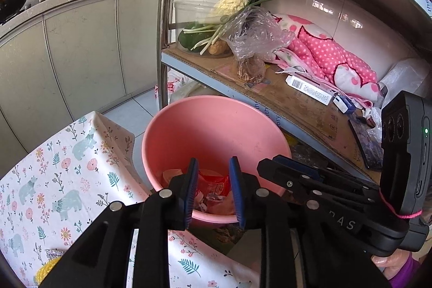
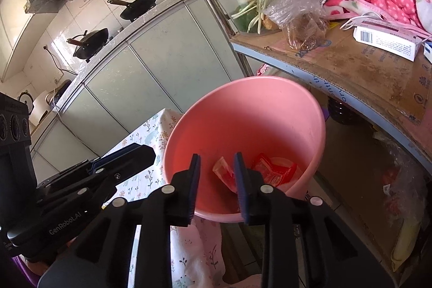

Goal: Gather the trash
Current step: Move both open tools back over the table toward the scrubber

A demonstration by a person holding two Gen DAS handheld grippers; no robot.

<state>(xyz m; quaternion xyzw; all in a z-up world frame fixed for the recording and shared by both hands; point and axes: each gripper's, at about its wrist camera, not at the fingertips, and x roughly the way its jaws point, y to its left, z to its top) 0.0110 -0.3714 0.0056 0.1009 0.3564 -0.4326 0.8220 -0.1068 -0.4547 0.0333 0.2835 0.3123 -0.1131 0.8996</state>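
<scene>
1. Left wrist view: the left tool [image 1: 213,190] points down over a pink bucket [image 1: 216,126] that stands on the floor between a cloth-covered worktop [image 1: 62,174] and a metal shelf rack [image 1: 283,104]. Its two blue-padded fingers are spread apart with nothing pinched between them.
2. Through the gap between the fingers, the trash lies at the bottom of the bucket: a red wrapper [image 1: 213,181] with pale scraps around it.
3. The right tool [image 1: 310,180] reaches in from the right edge, its tip close to the bucket's rim. From here I cannot tell how its jaws stand.
4. On the shelf sit green onions [image 1: 213,30], a crumpled clear plastic bag [image 1: 256,34], a pink dotted cloth [image 1: 329,53] and a white box with a barcode [image 1: 310,91].
5. Right wrist view: the right tool [image 2: 217,188] hangs above the same bucket [image 2: 243,109], its fingers spread and empty.
6. Inside the bucket, seen just past the fingers, lie a red wrapper [image 2: 272,172] and a smaller reddish scrap [image 2: 224,170].
7. The left tool [image 2: 113,166] comes in from the left, over the floral cloth on the worktop [image 2: 151,136], near the bucket's rim.
8. Behind, two dark woks [image 2: 137,6] sit on a kitchen counter above pale cabinet doors [image 2: 162,64].
</scene>
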